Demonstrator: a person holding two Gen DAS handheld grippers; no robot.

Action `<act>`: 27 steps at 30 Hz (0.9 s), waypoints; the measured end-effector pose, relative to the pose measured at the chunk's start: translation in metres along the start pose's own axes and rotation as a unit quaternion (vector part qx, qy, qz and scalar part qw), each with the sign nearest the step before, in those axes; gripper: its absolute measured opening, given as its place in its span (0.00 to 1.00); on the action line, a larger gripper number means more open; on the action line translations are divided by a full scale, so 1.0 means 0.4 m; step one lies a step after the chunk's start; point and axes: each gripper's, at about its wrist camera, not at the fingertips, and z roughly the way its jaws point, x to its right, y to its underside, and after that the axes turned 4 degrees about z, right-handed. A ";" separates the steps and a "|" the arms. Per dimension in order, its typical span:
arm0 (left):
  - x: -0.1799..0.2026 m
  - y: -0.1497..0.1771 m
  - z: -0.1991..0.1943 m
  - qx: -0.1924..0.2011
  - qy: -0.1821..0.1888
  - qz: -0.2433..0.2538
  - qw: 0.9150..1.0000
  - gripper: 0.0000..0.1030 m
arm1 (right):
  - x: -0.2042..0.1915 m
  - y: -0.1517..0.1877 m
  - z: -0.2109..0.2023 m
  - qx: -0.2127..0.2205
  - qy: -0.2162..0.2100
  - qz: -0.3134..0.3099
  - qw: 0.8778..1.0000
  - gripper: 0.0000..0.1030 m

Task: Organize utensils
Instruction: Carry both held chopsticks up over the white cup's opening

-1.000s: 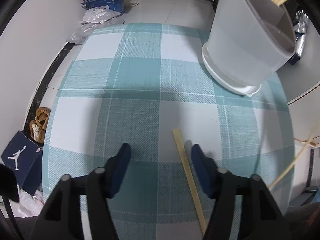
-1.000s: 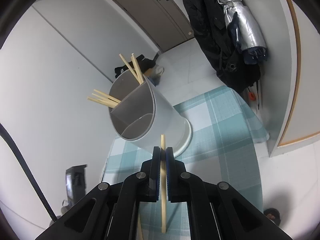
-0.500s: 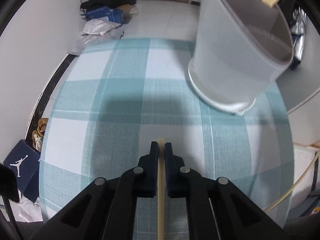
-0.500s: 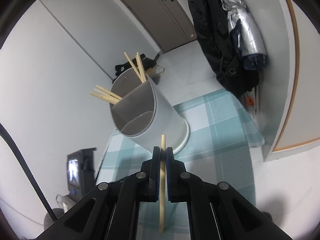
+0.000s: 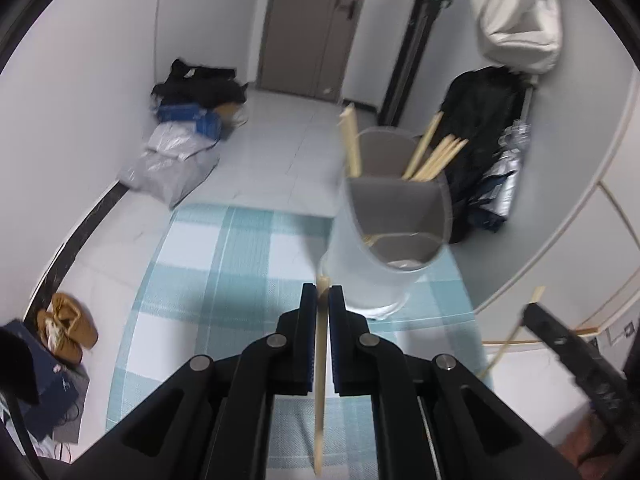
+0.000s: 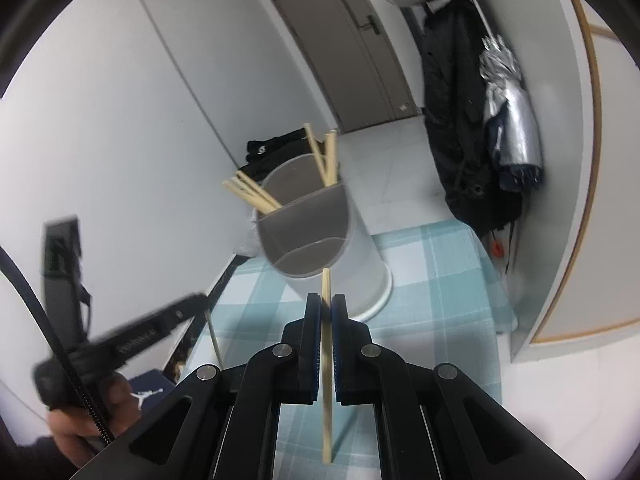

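Two chopsticks, one (image 5: 320, 360) pinched between left jaws, other (image 6: 327, 360) apparently between right

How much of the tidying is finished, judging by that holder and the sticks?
Done: several wooden chopsticks already stand in the grey divided holder. In hand: the left gripper and right gripper each clamp one chopstick, neither yet in the holder. Left: dropping both in; none shows on the checked tablecloth.
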 end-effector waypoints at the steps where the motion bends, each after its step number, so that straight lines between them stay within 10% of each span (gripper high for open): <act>1: 0.008 -0.003 -0.012 0.003 0.005 0.002 1.000 0.03 | -0.010 0.002 -0.004 0.002 0.003 -0.007 1.000 0.04; 27: 0.047 -0.013 -0.076 0.011 0.046 0.068 0.997 0.00 | -0.081 0.009 -0.024 0.037 0.030 -0.046 0.998 0.04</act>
